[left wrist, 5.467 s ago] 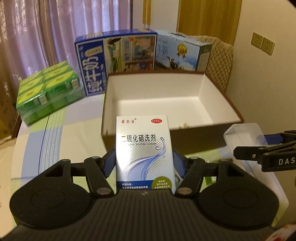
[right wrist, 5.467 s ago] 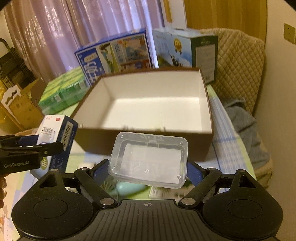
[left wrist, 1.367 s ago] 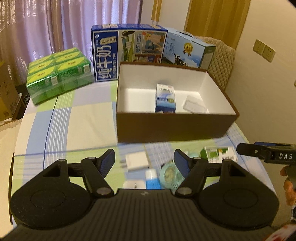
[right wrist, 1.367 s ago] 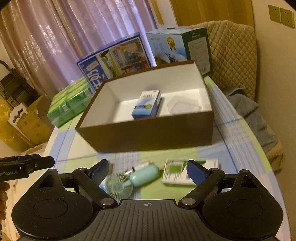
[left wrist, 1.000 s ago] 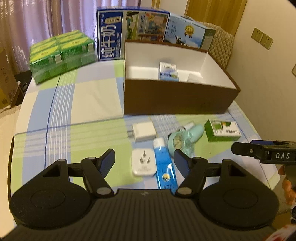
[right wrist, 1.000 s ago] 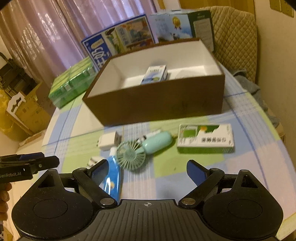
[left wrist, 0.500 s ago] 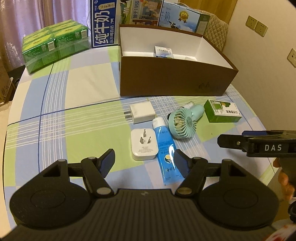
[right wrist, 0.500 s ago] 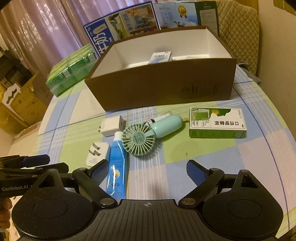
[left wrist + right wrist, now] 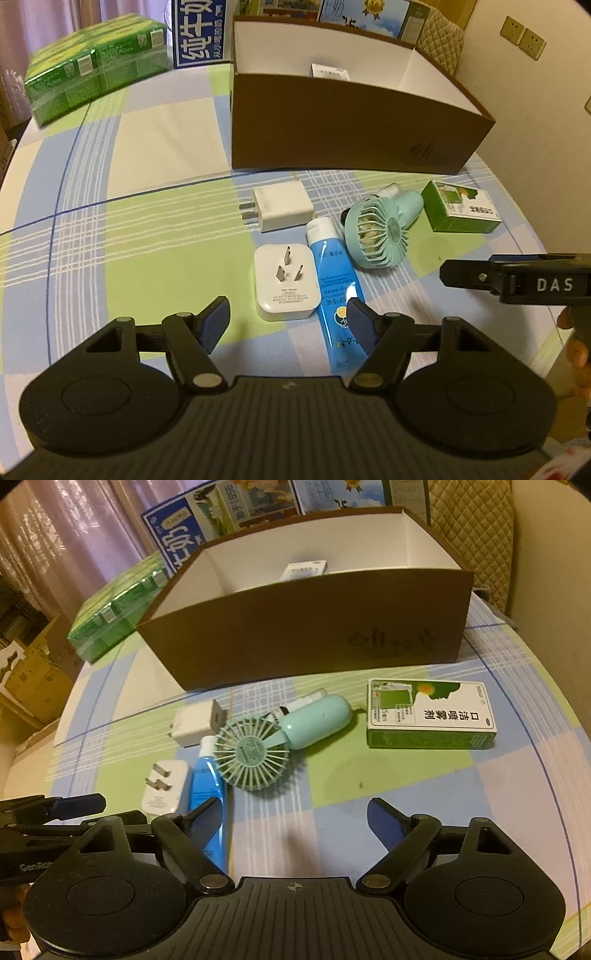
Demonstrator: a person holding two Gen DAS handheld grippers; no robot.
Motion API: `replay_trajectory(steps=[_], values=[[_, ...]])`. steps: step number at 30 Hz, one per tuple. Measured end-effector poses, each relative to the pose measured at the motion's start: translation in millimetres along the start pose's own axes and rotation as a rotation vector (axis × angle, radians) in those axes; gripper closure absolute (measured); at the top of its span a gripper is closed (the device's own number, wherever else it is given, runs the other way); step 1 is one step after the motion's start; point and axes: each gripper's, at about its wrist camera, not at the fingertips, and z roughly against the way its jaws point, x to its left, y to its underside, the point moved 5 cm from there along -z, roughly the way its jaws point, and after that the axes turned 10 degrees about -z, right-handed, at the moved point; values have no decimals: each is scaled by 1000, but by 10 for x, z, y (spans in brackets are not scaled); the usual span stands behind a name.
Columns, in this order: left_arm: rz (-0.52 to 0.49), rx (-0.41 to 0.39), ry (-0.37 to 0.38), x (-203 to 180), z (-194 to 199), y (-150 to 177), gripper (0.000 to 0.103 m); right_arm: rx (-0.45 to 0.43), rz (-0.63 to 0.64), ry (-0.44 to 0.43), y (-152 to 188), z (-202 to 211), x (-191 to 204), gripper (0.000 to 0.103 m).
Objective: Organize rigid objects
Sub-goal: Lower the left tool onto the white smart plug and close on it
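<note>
A brown box (image 9: 332, 125) (image 9: 303, 638) with a white inside holds a small medicine carton (image 9: 330, 71) (image 9: 304, 569). In front of it on the checked cloth lie a white smart plug (image 9: 286, 282) (image 9: 164, 786), a white charger (image 9: 280, 206) (image 9: 195, 722), a blue tube (image 9: 334, 284) (image 9: 207, 794), a mint hand fan (image 9: 382, 232) (image 9: 273, 744) and a green carton (image 9: 461, 212) (image 9: 430, 714). My left gripper (image 9: 288, 323) stands open just above the plug and tube. My right gripper (image 9: 295, 819) is closing over bare cloth below the fan, with nothing between its jaws.
A green shrink-wrapped pack (image 9: 92, 62) (image 9: 114, 609) sits at the far left. Blue milk cartons (image 9: 199, 33) (image 9: 221, 513) stand behind the box. A quilted chair back (image 9: 472, 535) is at the right; cardboard boxes (image 9: 33, 679) lie beyond the table's left edge.
Both grippers have come down closer to the loose items on the cloth. The right gripper's jaws have narrowed slightly. Nothing has been picked up.
</note>
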Motion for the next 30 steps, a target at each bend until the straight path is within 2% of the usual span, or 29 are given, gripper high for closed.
replay_trajectory(steps=[7, 11, 16, 20, 22, 30], values=[[-19, 26, -3, -16, -262, -88, 39, 16, -22, 15, -87, -99, -90, 20], [-30, 42, -9, -16, -399, -131, 49, 24, -16, 17, -130, -139, -88, 20], [-28, 62, -18, 13, -534, -140, 50, 34, -1, 14, -182, -205, -61, 21], [-17, 66, -8, 38, -597, -141, 50, 37, 15, 4, -228, -258, 8, 21], [-14, 61, 4, 38, -614, -145, 56, 37, 27, -6, -257, -282, 59, 21], [1, 45, -38, 212, -555, -78, 57, 40, 78, -37, -343, -413, 304, 22]])
